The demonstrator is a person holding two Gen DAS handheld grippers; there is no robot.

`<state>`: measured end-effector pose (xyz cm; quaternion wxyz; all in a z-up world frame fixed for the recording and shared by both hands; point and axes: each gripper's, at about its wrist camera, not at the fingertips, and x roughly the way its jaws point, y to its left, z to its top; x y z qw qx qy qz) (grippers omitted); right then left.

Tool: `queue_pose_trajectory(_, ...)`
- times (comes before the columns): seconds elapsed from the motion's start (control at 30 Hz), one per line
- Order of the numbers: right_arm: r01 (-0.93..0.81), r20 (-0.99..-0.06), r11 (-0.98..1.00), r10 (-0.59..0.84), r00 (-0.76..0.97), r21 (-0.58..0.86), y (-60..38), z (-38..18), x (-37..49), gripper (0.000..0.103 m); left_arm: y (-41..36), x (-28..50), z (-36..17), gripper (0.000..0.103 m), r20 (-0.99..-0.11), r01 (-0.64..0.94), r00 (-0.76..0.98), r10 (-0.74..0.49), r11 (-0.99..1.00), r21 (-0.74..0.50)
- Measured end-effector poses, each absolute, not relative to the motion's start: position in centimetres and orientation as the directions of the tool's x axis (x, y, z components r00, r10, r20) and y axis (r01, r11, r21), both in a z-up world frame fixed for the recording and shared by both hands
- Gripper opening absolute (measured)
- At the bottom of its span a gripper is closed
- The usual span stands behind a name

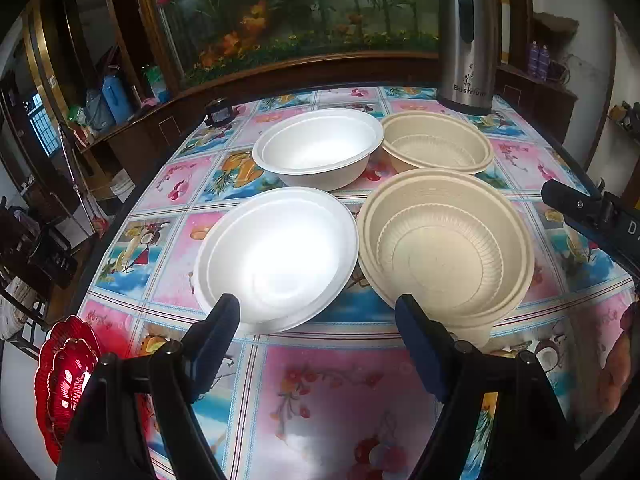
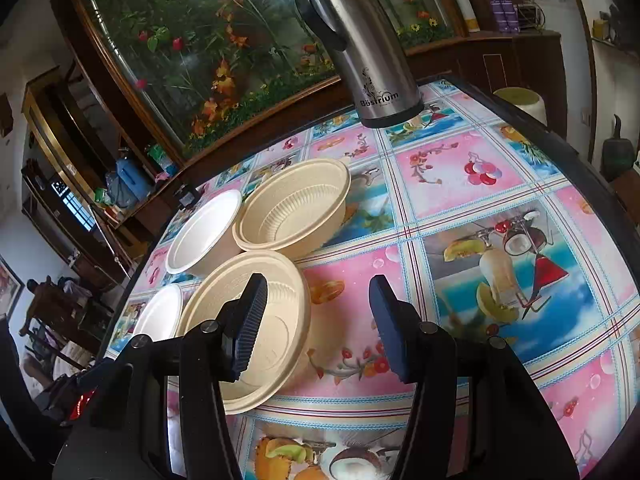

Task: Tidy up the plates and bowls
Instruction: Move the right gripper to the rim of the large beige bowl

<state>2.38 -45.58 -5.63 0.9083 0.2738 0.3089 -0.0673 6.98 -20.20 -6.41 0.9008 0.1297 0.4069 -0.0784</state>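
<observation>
While I hover: both grippers, left gripper and right gripper, spread wide, holding nothing.
Near round white foam plate: on table; light, crushable; I'd pinch its rim.

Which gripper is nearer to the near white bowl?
Left. The left gripper hangs open just before the near white bowl, one finger at its rim. The right gripper is open farther right, beyond the near beige bowl.
</observation>
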Motion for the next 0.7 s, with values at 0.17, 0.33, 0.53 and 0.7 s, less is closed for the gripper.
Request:
queue_pose_trajectory(0.17,0.281,-0.604,0.84,0.069,0.794,0.465,-45.5,-5.8,2.8,0.053,-19.9,8.1,-7.0,0.08,-0.785,0.248,0.618,-0.054,0.96,0.129)
queue_pose_trajectory(0.33,0.266,-0.612,0.825,0.117,0.782,0.498,-45.7,-6.4,3.2,0.053,-19.1,9.9,-7.1,0.08,-0.828,0.237,0.551,-0.107,0.971,0.032)
queue_pose_trajectory(0.53,0.254,-0.625,0.799,0.184,0.759,0.545,-45.9,-7.4,4.0,0.053,-18.5,11.1,-7.8,0.08,-0.881,0.206,0.427,-0.205,0.97,-0.126)
queue_pose_trajectory(0.7,0.237,-0.636,0.788,0.237,0.734,0.568,-45.3,-8.1,4.7,0.053,-18.1,11.2,-8.6,0.08,-0.897,0.156,0.35,-0.271,0.961,-0.23)
